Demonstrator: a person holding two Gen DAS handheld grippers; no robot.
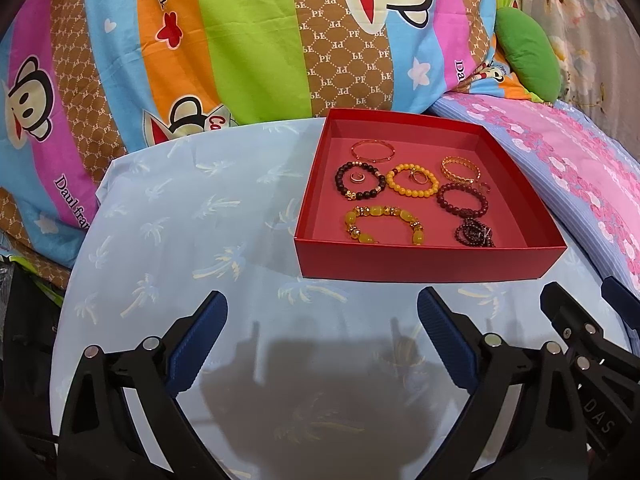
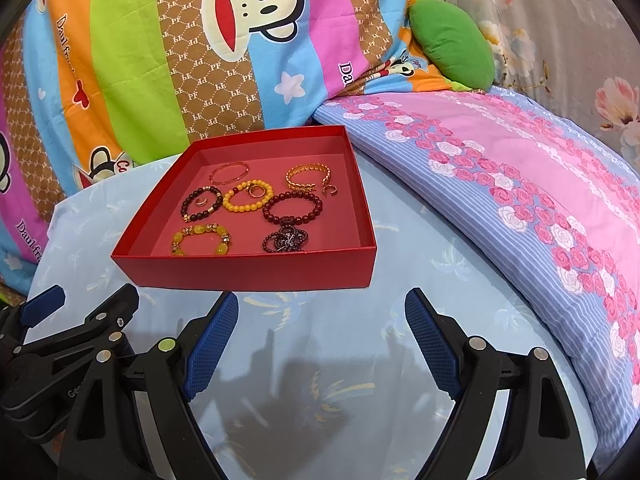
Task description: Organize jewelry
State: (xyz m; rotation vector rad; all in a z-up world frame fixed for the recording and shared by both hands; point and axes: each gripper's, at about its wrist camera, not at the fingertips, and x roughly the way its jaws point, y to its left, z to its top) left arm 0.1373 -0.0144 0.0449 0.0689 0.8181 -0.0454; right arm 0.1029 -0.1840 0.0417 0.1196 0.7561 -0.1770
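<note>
A red open box sits on a light blue cloth. Inside lie several bracelets: a thin rose-gold bangle, a dark bead bracelet, a yellow bead bracelet, a gold chain bracelet, a dark red bead bracelet, a chunky yellow bracelet and a coiled garnet strand. Small rings lie among them. My left gripper is open and empty, short of the box. My right gripper is open and empty, just in front of the box's near wall.
The light blue palm-print cloth covers a rounded surface. A striped cartoon-monkey quilt rises behind the box. A pink rose-print blanket lies to the right, with a green cushion beyond it.
</note>
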